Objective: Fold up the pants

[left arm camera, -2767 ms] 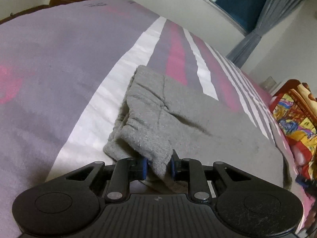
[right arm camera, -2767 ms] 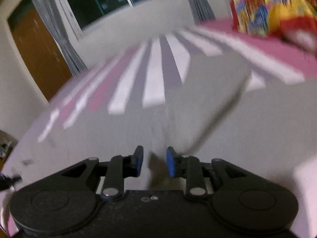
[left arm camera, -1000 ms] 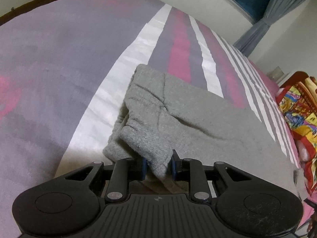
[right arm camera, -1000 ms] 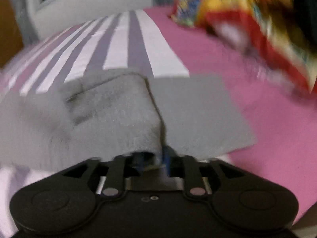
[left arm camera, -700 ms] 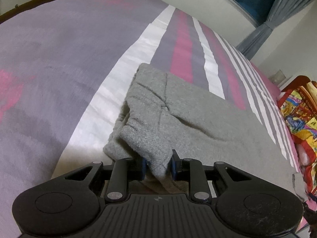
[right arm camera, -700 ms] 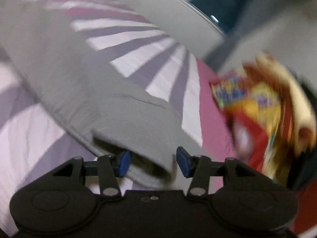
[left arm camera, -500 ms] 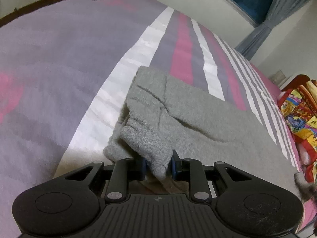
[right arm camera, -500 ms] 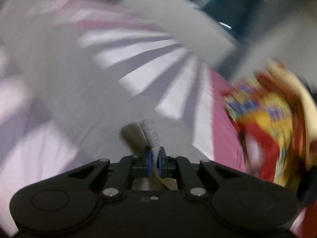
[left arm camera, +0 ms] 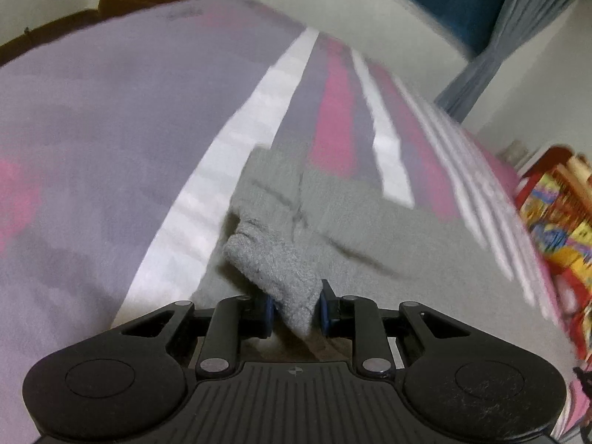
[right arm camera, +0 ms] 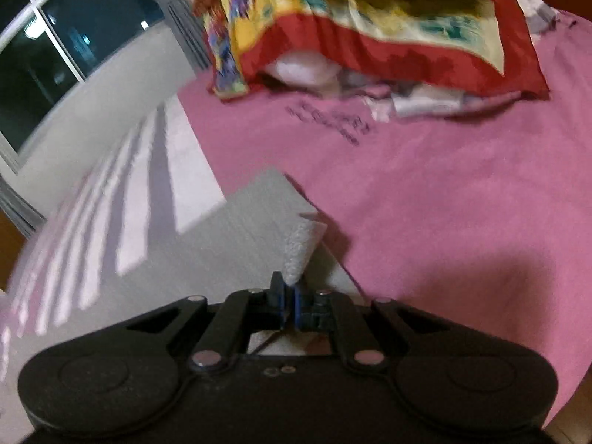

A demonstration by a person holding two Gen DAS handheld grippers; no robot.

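Grey fleece pants (left arm camera: 333, 222) lie across a bed with a striped purple, pink and white cover (left arm camera: 111, 129). My left gripper (left arm camera: 295, 312) is shut on a thick bunched fold at the pants' waist end and holds it raised off the bed. My right gripper (right arm camera: 288, 298) is shut on the corner of the pants' leg end (right arm camera: 299, 244), which sticks up from between the pads. The rest of the grey cloth (right arm camera: 222, 229) spreads to the left behind it.
A red and yellow patterned blanket (right arm camera: 370, 26) is piled over white bedding at the head of the bed, also in the left wrist view (left arm camera: 558, 222). A wall with a dark window (right arm camera: 55, 44) and grey curtains runs along the far side.
My right gripper closed on the pants' leg-end corner and swung toward the pink end of the bed. My left gripper kept its hold and lifted the waist fold slightly.
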